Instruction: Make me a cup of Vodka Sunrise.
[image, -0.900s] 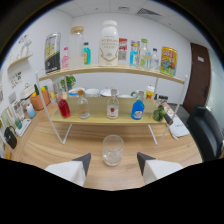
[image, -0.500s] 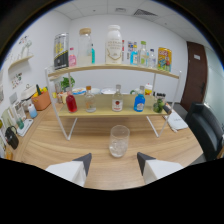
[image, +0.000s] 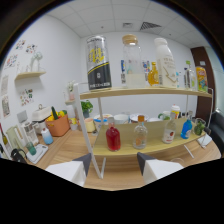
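Gripper (image: 114, 165) fingers are spread apart and hold nothing. Just ahead of them on the low shelf (image: 150, 149) stand a red bottle (image: 113, 138) and a clear bottle (image: 140, 137). No cup shows, and nothing looks poured yet, so I think almost all the drink making is left.

— How is the light?
— Bright and even, coming from the ceiling panels (image: 131, 25) at twelve o'clock; white walls bounce it back.
— Shadows?
— Soft ones under the upper shelf (image: 145, 92). A black ring fills the rim.
— Sharpness?
— Everything is mildly blurred, labels unreadable. The fisheye bends the shelf edges, most toward three and nine o'clock.
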